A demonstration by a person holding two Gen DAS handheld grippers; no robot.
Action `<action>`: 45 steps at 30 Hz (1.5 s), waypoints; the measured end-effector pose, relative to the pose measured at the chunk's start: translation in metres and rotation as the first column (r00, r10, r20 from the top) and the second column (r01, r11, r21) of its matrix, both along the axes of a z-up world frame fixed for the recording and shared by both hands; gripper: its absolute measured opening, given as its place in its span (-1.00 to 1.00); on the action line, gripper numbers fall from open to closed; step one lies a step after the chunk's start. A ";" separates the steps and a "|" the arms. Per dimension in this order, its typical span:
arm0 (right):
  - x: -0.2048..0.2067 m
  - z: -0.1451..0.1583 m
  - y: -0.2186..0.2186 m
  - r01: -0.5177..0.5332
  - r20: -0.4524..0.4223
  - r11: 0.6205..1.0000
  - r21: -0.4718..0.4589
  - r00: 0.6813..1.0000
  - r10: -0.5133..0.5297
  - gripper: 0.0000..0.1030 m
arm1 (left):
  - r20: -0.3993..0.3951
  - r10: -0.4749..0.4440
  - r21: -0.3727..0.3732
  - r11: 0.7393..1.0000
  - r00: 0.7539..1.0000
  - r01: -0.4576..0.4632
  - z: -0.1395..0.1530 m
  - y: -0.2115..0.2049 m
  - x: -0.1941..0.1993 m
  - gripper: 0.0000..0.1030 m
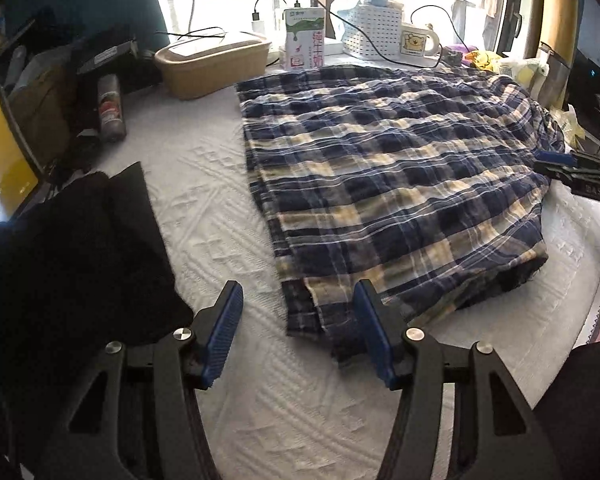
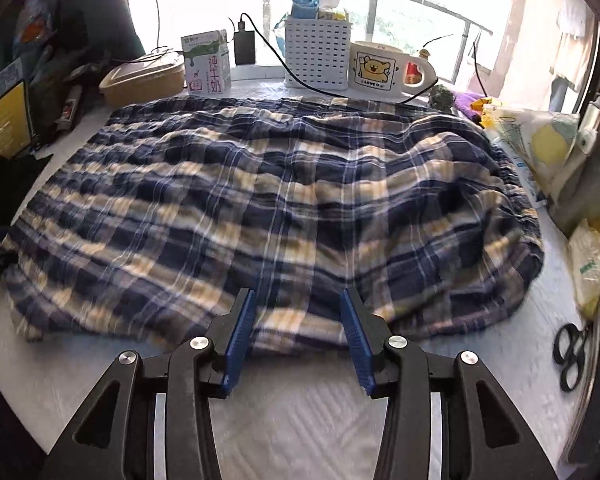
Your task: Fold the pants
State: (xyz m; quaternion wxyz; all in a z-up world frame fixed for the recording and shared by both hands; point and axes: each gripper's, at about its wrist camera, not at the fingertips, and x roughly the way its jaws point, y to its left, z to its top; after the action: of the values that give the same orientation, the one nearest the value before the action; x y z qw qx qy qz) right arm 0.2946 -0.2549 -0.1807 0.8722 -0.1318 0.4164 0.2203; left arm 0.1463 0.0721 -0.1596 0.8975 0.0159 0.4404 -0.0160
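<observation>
Fingers (image 1: 370, 328) of both grippers: spread apart, holding nothing; plaid pants (image 2: 268, 208) spread flat just beyond the tips, near hem between them.

pants (image 2: 276, 200): navy, cream and white plaid, crinkled
state: folded over, lying flat
place: spread across the white bed (image 2: 300, 412)

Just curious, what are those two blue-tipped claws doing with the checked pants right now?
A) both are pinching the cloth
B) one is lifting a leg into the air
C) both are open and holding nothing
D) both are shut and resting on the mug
C: the left gripper and right gripper both show spread blue pads with nothing clamped, and the plaid pants lie flat on the white bedcover.
</observation>
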 end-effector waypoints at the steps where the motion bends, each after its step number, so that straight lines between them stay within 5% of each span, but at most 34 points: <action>1: -0.003 0.000 -0.003 0.005 -0.001 1.000 0.000 1.000 -0.005 -0.08 | -0.004 0.002 0.000 1.000 1.000 -0.002 -0.001 0.002 0.000 0.13; 5: -0.011 -0.002 -0.018 0.050 -0.033 0.999 -0.018 0.998 -0.050 0.20 | -0.030 0.031 -0.047 0.998 0.999 -0.032 0.007 0.010 -0.003 0.11; 10: -0.020 0.012 -0.041 0.095 -0.012 0.995 0.036 0.995 -0.094 0.20 | 0.072 0.012 -0.181 0.983 0.997 0.001 0.043 0.001 0.000 0.12; 15: -0.015 0.035 -0.036 0.082 0.056 0.991 0.104 0.995 -0.088 0.20 | 0.094 -0.112 -0.212 0.969 0.989 0.130 0.048 -0.055 0.037 0.12; 23: 0.007 0.015 0.004 0.025 0.084 0.999 0.042 0.996 -0.029 0.20 | -0.027 -0.212 -0.112 0.972 0.977 0.208 0.003 -0.119 0.066 0.12; 30: 0.009 0.000 -0.004 -0.002 -0.006 1.000 0.029 1.000 0.002 0.19 | -0.009 -0.246 -0.048 0.968 0.969 0.246 -0.004 -0.115 0.049 0.13; 38: -0.010 0.001 -0.036 0.032 -0.047 0.996 0.087 0.998 -0.028 0.20 | -0.041 -0.231 -0.088 0.970 0.972 0.227 0.009 -0.095 0.043 0.13; 45: -0.001 0.016 -0.087 0.197 -0.050 0.969 0.149 0.980 -0.192 0.22 | 0.045 -0.101 -0.067 0.992 0.994 0.104 0.042 -0.050 0.059 0.13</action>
State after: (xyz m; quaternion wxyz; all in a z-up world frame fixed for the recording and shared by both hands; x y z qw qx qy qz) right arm 0.2933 -0.3415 -0.1645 0.8895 -0.0192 0.4247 0.1673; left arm 0.2054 0.0223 -0.1177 0.9044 0.0077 0.4195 -0.0771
